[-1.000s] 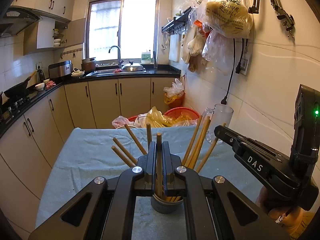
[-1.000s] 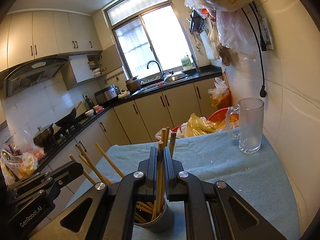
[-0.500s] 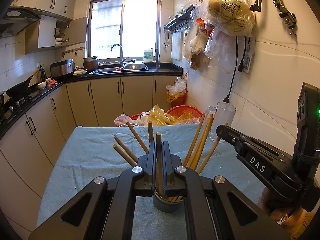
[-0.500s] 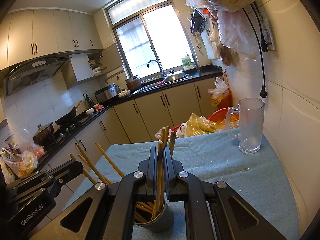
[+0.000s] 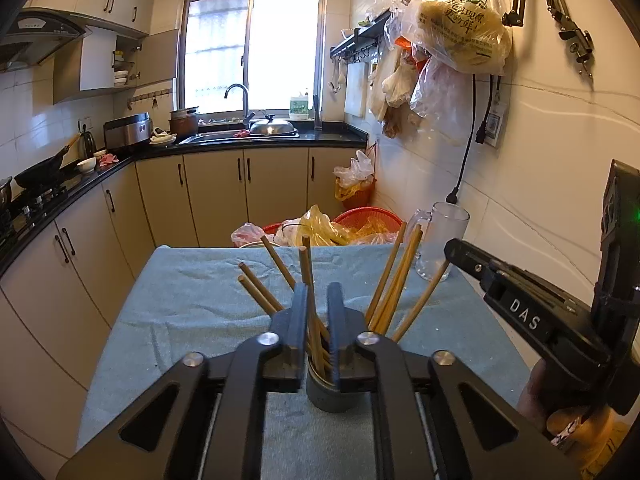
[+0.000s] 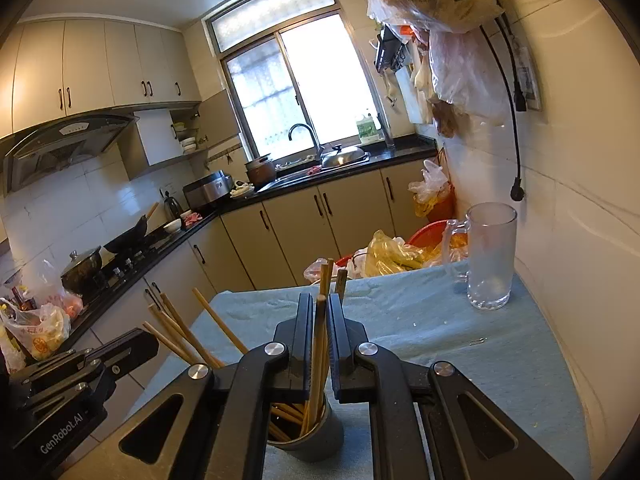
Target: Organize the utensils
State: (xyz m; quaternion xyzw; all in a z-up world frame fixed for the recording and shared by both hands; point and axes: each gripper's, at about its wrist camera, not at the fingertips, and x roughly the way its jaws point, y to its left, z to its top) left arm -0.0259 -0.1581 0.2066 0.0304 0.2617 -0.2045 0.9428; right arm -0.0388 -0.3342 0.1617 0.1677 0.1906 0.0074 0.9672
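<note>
Chopsticks [image 5: 394,280] in cup [image 5: 326,394], between both jaws

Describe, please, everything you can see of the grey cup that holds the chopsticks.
The grey cup is a small round holder, dull and metallic-looking, standing upright on the blue-grey cloth of the table, near its front edge. Many wooden chopsticks stand in it and fan outward over the rim. The left gripper, its jaws opening, has one chopstick between them above the cup; the right gripper is shut on another. Neither gripper visibly touches the cup.
</note>
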